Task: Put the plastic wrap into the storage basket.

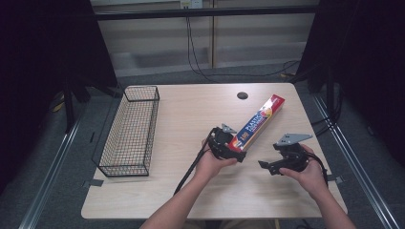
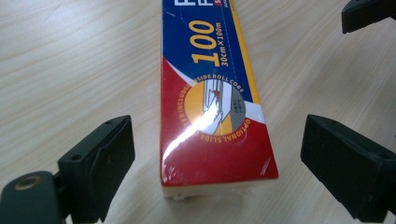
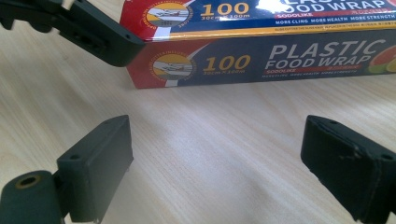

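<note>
Both tongs released; left tongs (image 2: 212, 154) straddle wrap box (image 2: 210, 93), far end cropped.

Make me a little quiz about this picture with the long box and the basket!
1. True or false: the left tool has its jaws wide apart on either side of the plastic wrap box.
2. Which side of the table is the wire basket on: A left, B right?
3. Fill in: the right tool holds ____.

Key: 1 true. 2 A. 3 nothing.
</note>
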`<state>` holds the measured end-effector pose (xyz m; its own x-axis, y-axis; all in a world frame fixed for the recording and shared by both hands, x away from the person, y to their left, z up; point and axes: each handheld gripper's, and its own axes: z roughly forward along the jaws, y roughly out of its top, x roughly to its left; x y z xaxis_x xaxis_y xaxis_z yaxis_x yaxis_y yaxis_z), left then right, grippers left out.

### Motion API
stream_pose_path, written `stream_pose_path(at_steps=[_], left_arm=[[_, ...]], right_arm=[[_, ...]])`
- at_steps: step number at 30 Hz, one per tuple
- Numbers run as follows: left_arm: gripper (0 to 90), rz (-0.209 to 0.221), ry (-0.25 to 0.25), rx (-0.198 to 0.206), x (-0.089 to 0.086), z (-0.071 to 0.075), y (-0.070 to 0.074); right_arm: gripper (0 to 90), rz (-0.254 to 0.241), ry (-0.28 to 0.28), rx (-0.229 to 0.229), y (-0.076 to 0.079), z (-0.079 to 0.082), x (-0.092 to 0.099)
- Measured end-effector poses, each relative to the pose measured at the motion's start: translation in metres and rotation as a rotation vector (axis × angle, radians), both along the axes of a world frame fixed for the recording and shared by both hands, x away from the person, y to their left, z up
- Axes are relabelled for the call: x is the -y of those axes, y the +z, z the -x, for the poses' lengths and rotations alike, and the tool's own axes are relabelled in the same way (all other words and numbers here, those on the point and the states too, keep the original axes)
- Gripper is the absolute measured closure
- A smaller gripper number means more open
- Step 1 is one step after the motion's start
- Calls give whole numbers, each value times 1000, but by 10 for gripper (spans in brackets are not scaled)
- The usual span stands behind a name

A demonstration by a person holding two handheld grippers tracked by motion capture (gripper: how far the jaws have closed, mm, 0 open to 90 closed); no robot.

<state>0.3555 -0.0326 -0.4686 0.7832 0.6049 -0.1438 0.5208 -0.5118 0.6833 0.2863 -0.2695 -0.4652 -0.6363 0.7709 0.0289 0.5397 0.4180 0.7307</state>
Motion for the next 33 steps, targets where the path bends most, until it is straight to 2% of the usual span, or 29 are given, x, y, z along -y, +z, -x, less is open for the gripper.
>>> stream_pose_path(at_steps=[2, 5, 6, 9, 12, 15, 17, 20, 25, 31, 33], left_arm=[[101, -5, 6, 2, 3, 0, 0], [110, 1, -11, 4, 9, -2, -1], [147, -15, -20, 1, 9, -3, 0], [178, -7, -3, -6, 13, -5, -3], [256, -23, -1, -11, 14, -8, -7], [294, -44, 2, -7, 12, -9, -6], [343, -30, 7, -21, 11, -10, -6], [367, -39, 22, -14, 11, -9, -4], [389, -95, 18, -24, 2, -9, 0], [393, -111, -2, -33, -18, -3, 2], [393, -97, -2, -39, -28, 0, 2]], right_arm=[[86, 1, 0, -1, 0, 0, 0], [86, 2, 3, -1, -1, 0, -1], [86, 1, 5, 1, -1, 0, -1], [85, 3, 5, 1, -1, 0, 0], [86, 0, 3, -4, -2, 1, 0], [86, 10, 4, -3, -2, 1, 1], [86, 12, 4, -5, -2, 2, 1], [86, 9, 2, -10, -3, 2, 1], [86, 8, 12, -7, -3, 1, 1], [86, 14, 12, -14, -4, 0, 0], [86, 16, 12, -12, -4, 0, -1]])
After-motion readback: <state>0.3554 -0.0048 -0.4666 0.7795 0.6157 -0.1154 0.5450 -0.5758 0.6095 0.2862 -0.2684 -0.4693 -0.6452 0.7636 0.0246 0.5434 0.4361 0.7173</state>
